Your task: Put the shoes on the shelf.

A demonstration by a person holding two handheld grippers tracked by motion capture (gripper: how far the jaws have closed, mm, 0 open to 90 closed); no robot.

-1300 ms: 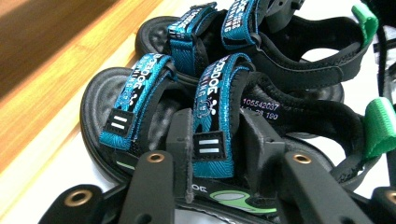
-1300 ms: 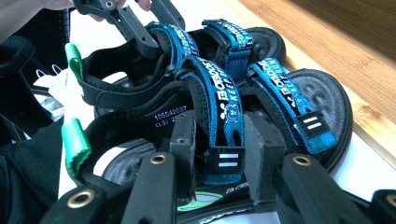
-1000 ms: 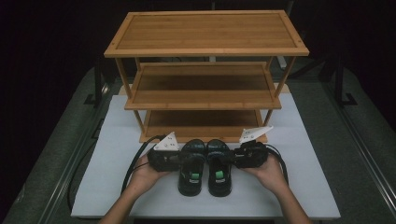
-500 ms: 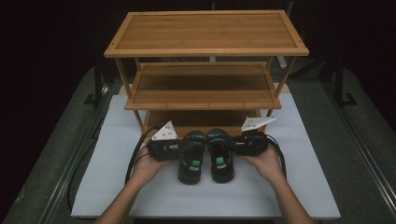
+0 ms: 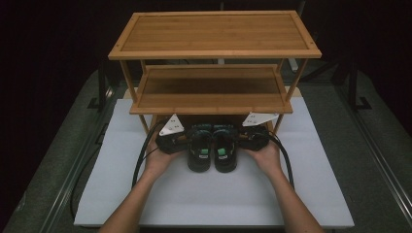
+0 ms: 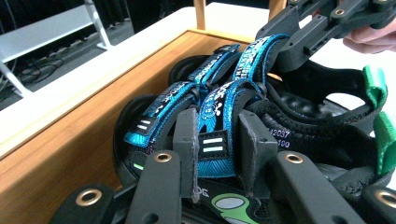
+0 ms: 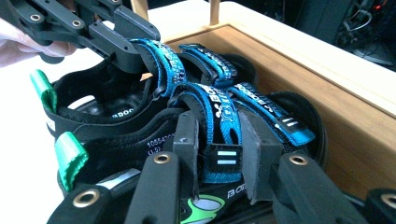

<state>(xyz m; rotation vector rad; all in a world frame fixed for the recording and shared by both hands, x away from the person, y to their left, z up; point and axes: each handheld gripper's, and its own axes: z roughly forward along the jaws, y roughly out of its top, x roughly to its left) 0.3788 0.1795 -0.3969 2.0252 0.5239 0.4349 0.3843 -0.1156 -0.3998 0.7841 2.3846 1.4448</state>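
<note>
Moved toward the shelf, black sandals (image 5: 212,151) with blue straps stay pinched by both grippers.

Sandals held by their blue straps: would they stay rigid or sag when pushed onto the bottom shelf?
The sandals likely slide steadily: soles look thick. The webbing blue straps probably flex under the jaws. Open heels with green loops may sag.

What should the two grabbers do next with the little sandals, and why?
Probably keep sliding both sandals a bit farther onto the bottom shelf. The left gripper pinches the blue strap of the left sandal, and the right gripper pinches the strap of the right sandal. The toes sit over the shelf, but the heels with green tabs stick out over the white mat.
</note>
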